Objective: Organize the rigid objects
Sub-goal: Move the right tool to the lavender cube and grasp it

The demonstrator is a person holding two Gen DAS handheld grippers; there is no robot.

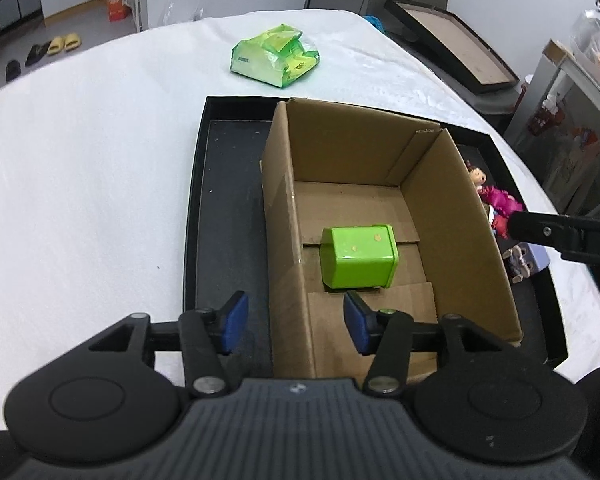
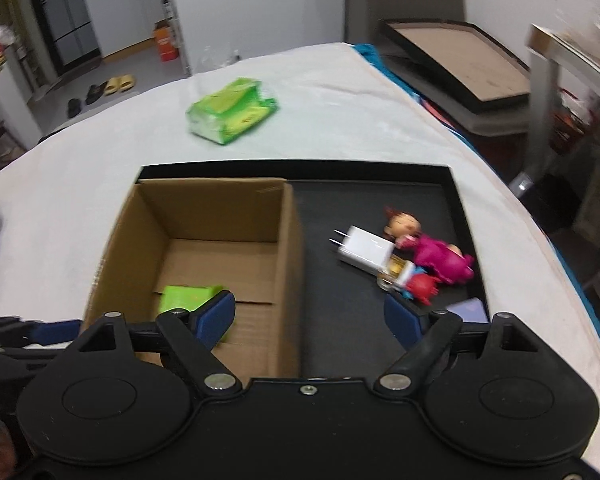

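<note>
A green plastic box [image 1: 358,257] lies on its side on the floor of an open cardboard box [image 1: 440,184], which stands in a black tray [image 1: 224,184]. My left gripper [image 1: 296,322] is open and empty, straddling the carton's left wall just short of the green box. In the right wrist view the green box [image 2: 186,296] shows in the carton [image 2: 290,240]. Right of the carton, on the tray [image 2: 340,300], lie a white charger [image 2: 366,250], a pink doll [image 2: 432,250], a red figure [image 2: 420,286] and a purple item [image 2: 470,310]. My right gripper [image 2: 310,318] is open and empty above the tray.
A green tissue pack [image 1: 276,56] lies on the white table [image 1: 80,180] beyond the tray. A framed board [image 2: 460,64] and a shelf [image 2: 572,60] stand off the table's right side. The right gripper's finger [image 1: 560,232] reaches in over the toys in the left wrist view.
</note>
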